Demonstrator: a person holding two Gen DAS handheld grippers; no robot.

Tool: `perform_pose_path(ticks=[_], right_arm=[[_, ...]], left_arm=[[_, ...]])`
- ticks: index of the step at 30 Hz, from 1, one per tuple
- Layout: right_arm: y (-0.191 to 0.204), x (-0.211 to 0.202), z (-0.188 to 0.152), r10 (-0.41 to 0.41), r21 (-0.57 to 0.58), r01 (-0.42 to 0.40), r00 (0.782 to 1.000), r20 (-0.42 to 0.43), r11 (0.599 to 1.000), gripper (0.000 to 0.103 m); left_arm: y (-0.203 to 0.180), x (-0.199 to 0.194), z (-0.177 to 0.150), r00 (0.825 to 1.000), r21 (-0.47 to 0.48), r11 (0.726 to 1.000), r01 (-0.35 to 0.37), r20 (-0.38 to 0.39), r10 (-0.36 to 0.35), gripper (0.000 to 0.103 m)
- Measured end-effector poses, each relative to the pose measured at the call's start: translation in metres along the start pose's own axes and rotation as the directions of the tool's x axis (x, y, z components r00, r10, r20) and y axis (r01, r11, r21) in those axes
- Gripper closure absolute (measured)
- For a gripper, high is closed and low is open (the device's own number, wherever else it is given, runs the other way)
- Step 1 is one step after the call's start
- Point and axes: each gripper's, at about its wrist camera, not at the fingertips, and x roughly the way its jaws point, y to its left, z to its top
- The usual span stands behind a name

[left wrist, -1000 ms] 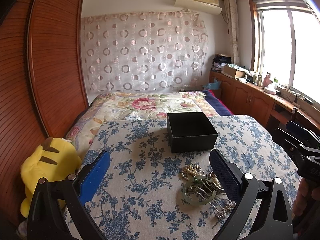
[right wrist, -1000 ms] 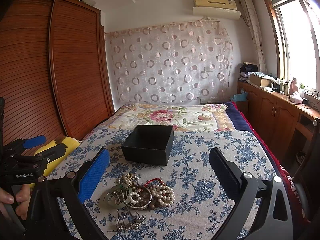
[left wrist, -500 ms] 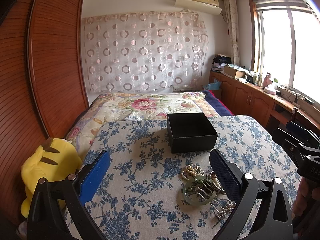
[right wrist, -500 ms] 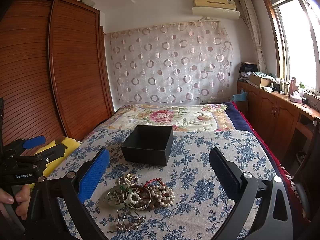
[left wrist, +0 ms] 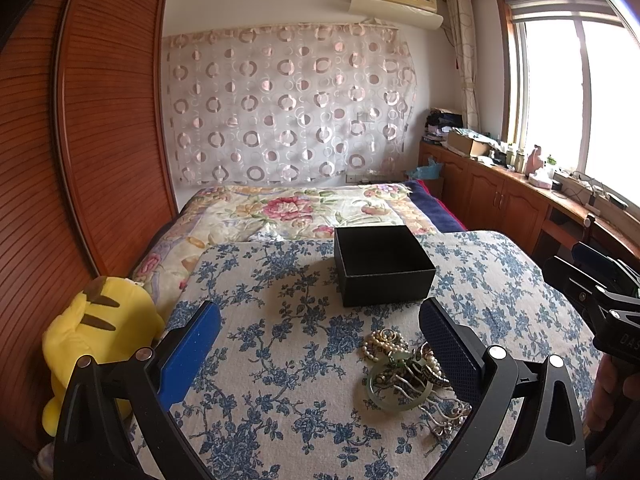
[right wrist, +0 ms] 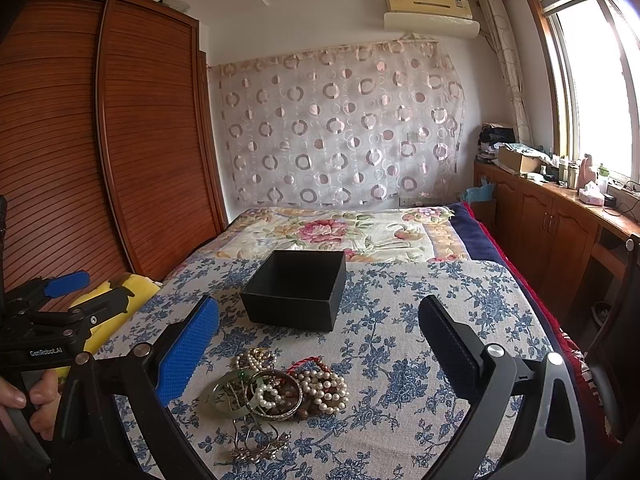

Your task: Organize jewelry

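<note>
A bed with a blue-flowered cover fills both views. At 12 o'clock on it sits an open black box. Both the left hand-held gripper and the right hand-held gripper hover spread wide, holding nothing. The jewelry pile lies just at 6 o'clock of the box, bangles and pearls tangled together.

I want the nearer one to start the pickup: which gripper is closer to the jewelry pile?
Right, though only slightly. The jewelry pile lies between the right gripper's open fingers, left of centre. The left gripper has it by its right finger.
</note>
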Motion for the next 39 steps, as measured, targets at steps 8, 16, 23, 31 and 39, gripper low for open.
perform_pose_path(ticks=[8, 16, 23, 31, 39], right_arm=[[0.000, 0.000, 0.000, 0.000, 0.000, 0.000, 1.000, 0.002, 1.000, 0.003], [0.000, 0.000, 0.000, 0.000, 0.000, 0.000, 1.000, 0.002, 1.000, 0.003], [-0.001, 0.003, -0.003, 0.007, 0.002, -0.007, 1.000, -0.006, 1.000, 0.003], [0.002, 0.018, -0.015, 0.057, -0.027, -0.059, 0.997, -0.054, 0.998, 0.003], [0.004, 0.042, -0.031, 0.096, -0.082, -0.109, 0.983, -0.155, 0.991, 0.032]], left_arm=[[0.004, -0.001, 0.002, 1.000, 0.000, 1.000, -0.002, 0.001, 0.002, 0.007], [0.003, -0.001, 0.002, 1.000, 0.000, 1.000, -0.002, 0.001, 0.002, 0.007], [0.004, 0.001, 0.001, 1.000, -0.002, 1.000, -0.002, -0.009, 0.002, 0.007], [0.005, 0.021, -0.016, 0.999, 0.011, 1.000, -0.002, -0.050, 0.003, 0.007], [0.013, 0.038, -0.029, 0.996, 0.009, 1.000, 0.019, -0.090, -0.018, 0.007]])
